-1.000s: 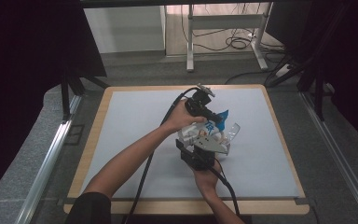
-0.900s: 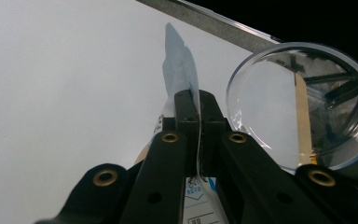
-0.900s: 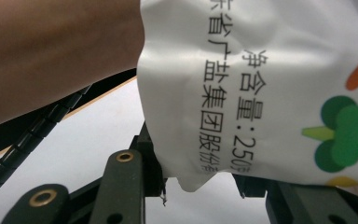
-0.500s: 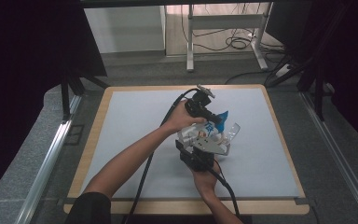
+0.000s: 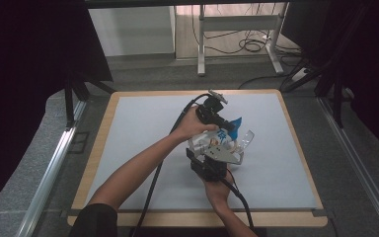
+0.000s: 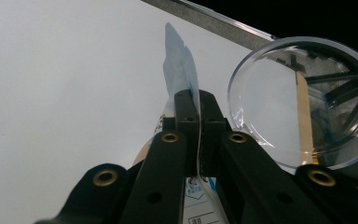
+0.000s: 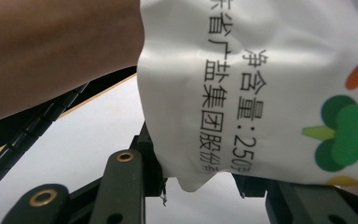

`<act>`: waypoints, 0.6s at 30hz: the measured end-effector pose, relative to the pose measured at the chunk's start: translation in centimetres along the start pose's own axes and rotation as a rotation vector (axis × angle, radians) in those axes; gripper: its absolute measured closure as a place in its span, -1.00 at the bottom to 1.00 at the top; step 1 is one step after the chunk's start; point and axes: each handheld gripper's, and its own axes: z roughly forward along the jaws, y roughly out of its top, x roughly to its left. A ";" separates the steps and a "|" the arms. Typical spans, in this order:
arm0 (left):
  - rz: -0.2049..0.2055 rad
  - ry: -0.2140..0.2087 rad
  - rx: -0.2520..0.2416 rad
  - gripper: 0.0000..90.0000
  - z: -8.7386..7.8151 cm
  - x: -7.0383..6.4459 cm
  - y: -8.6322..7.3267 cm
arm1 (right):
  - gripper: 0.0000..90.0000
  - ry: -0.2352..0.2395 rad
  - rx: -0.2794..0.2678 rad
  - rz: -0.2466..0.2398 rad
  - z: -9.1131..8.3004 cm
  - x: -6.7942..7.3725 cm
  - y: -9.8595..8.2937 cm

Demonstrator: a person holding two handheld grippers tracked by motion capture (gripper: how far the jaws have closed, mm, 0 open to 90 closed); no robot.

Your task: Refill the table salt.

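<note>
A white bag (image 5: 223, 134) with a blue top and printed text is held up over the mat between both grippers. My left gripper (image 5: 223, 124) is shut on the bag's thin blue top edge (image 6: 179, 60), with the jaws pressed together on it (image 6: 198, 100). My right gripper (image 5: 216, 154) comes from below, and its jaws hold the bag's lower part (image 7: 261, 84) around its bottom corner (image 7: 196, 172). A clear round dish (image 5: 245, 139) lies just right of the bag, and its rim (image 6: 279, 93) shows beside the left jaws.
A pale grey mat (image 5: 138, 133) covers the wood-edged table (image 5: 101, 143). A forearm (image 7: 51, 51) crosses close above the right gripper. Black cables (image 5: 153, 182) trail back from both grippers. A metal stand (image 5: 237, 29) and floor cables lie beyond the table.
</note>
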 end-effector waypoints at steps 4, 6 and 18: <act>0.002 0.002 0.002 1.00 0.0 0.0 0.0 | 0.37 -0.001 -0.002 0.000 0.0 0.0 0.0; 0.002 0.003 0.002 1.00 0.0 0.0 0.0 | 0.37 -0.001 -0.001 -0.004 0.0 0.0 0.0; -0.002 0.004 -0.003 1.00 0.0 0.1 -0.2 | 0.37 0.000 0.006 -0.008 0.1 -0.1 -0.2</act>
